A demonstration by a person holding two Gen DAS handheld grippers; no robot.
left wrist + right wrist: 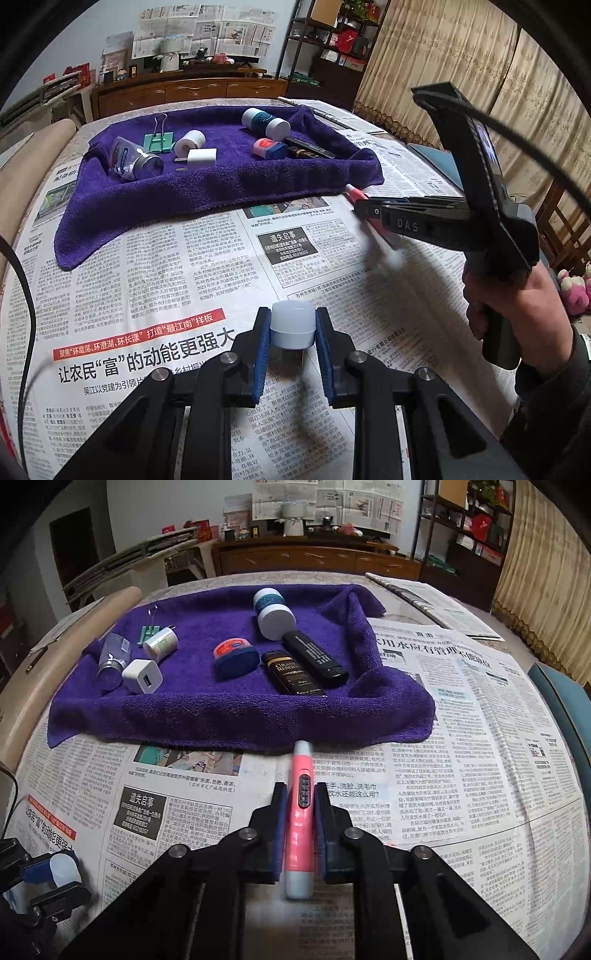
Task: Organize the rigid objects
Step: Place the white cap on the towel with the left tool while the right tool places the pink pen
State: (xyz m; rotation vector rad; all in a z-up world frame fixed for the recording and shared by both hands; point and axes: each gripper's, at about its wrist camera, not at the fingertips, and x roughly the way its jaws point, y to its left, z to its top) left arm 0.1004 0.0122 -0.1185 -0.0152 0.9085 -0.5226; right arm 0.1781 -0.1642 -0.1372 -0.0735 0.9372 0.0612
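Observation:
My left gripper [293, 325] is shut on a small white-capped bottle [293, 323], held just above the newspaper near the table's front; it also shows at the lower left of the right wrist view [62, 867]. My right gripper [301, 801] is shut on a pink and white pen-shaped device [300, 823], pointing at the front edge of the purple towel [240, 716]. In the left wrist view the right gripper [364, 208] holds it right of the towel [207, 184]. On the towel lie a white charger [142, 675], a clear jar [112, 657], a green binder clip [149, 629], a white roll [160, 644], a red and blue tin [236, 657], a teal and white bottle [271, 613] and two black items [306, 661].
Newspaper [461, 720] covers the table. A folded newspaper [424, 598] lies at the back right. A blue chair edge [565, 694] is at the right. A wooden cabinet [314, 557] and shelves stand behind the table.

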